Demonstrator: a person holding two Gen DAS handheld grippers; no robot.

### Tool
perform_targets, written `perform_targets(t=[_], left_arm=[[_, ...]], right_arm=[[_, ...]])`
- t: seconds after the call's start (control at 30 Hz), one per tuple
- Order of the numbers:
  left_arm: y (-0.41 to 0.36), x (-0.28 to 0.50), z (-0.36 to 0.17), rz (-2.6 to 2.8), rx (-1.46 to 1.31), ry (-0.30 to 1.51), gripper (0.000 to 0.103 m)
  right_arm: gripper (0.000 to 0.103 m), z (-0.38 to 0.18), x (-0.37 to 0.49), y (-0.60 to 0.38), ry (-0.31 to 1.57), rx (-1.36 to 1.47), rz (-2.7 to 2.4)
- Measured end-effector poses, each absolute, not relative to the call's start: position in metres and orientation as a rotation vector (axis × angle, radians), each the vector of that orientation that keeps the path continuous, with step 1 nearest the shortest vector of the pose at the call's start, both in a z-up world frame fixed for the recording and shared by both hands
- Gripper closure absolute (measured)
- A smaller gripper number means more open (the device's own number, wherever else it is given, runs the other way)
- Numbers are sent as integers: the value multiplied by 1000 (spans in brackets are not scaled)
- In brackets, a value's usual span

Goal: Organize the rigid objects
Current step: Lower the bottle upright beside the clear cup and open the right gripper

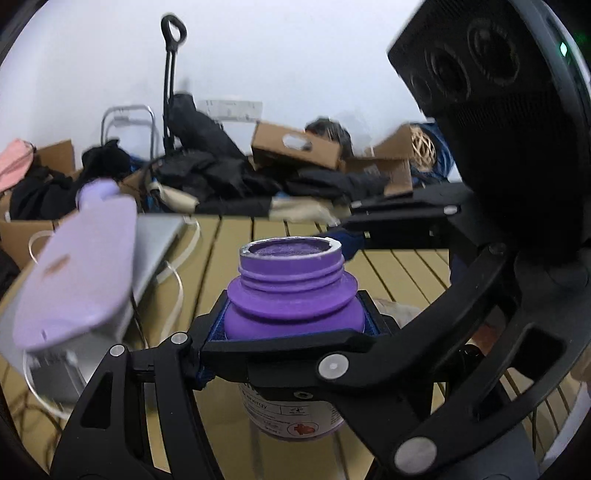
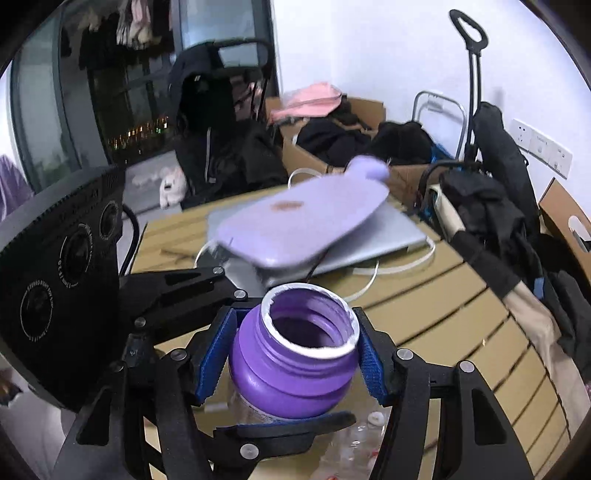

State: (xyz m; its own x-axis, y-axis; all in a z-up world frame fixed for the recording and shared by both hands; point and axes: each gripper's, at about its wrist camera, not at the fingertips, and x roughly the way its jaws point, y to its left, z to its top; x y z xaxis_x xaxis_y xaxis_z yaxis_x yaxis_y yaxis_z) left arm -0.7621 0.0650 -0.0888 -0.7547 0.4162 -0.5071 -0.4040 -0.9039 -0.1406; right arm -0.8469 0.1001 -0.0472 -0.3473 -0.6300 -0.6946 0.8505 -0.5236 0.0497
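Left claw (image 1: 295,332) and right claw (image 2: 295,358) both pinching the open purple bottle (image 2: 295,362) at its shoulder, above the slatted worktop (image 2: 461,295).

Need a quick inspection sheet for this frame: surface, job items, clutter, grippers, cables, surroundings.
Surface: slatted yellow table, partly covered.
Job's things: purple bottle, uncapped, upright, label on its lower body.
Clutter: lilac flat pad lying tilted on a closed silver laptop.
Grippers: left gripper and right gripper both shut on the purple bottle below its threaded neck; each one's blue-padded fingers press opposite sides.
Cables: white cable looped on the table beside the laptop.
Surroundings: cardboard boxes with dark clothes, a pink item, folded trolley handle, wall sockets, window at left.
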Motion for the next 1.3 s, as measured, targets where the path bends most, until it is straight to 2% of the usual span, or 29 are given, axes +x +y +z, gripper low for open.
perform_targets(t=[0.1, 0.2, 0.3, 0.37, 0.63, 0.8, 1.0, 1.3], left_arm=[[65, -769, -106, 2579, -912, -70, 42], [66, -772, -120, 2567, -1024, -51, 21], [63, -764, -122, 2553, -1034, -38, 16], [60, -755, -116, 2562, -1001, -53, 11], [49, -716, -95, 2602, -946, -44, 0], [29, -695, -97, 2657, -964, -71, 0], [21, -672, -83, 2770, -1006, -97, 0], [21, -592, -28, 2856, -860, -108, 0]], right_arm=[[36, -61, -845, 98, 433, 876, -1972], [36, -75, -844, 98, 445, 881, -2001], [30, -79, -836, 103, 453, 860, -2040], [21, -73, -829, 107, 463, 843, -2056], [20, -28, -780, 132, 490, 775, -2121], [20, -18, -743, 181, 413, 766, -2282], [20, -42, -729, 230, 253, 957, -2436], [20, -21, -653, 234, 186, 895, -2495]])
